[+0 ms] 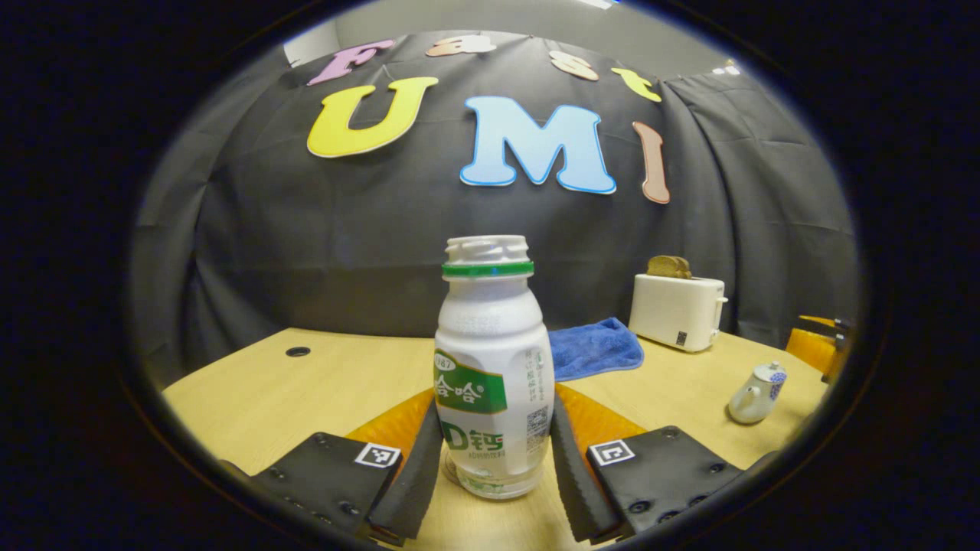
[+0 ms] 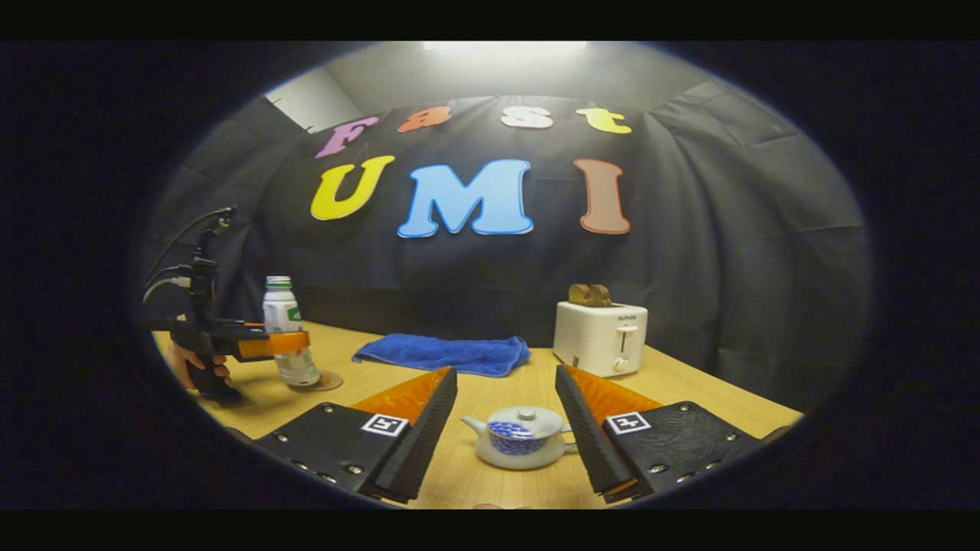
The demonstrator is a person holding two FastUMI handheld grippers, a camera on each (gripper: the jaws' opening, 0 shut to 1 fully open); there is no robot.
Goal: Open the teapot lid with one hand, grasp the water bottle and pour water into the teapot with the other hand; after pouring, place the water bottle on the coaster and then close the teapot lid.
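In the right gripper view the left gripper (image 2: 287, 344) sits at the far left, level, held from below by a hand (image 2: 200, 370) near the table's left edge, with cables rising from its top. Its fingers reach rightward alongside the water bottle (image 2: 287, 337). In the left gripper view that gripper (image 1: 496, 474) has its jaws on either side of the bottle (image 1: 494, 367), close against its lower sides; whether both press on it I cannot tell. The bottle stands upright, uncapped, a green ring under its open neck, its base on a round brown coaster (image 2: 321, 380). How much liquid it holds cannot be judged.

The right gripper (image 2: 505, 428) hovers low over the table with its jaws spread wide and apart from the teapot (image 2: 521, 436), which sits between and just beyond them. The teapot is small and white with a blue pattern, its lid (image 2: 525, 418) on and its spout pointing left.

The wooden table (image 2: 490, 390) carries a blue cloth (image 2: 444, 353) at the far middle and a white toaster (image 2: 601, 335) to its right with bread (image 2: 589, 294) in the slots. Black cloth walls the booth behind.
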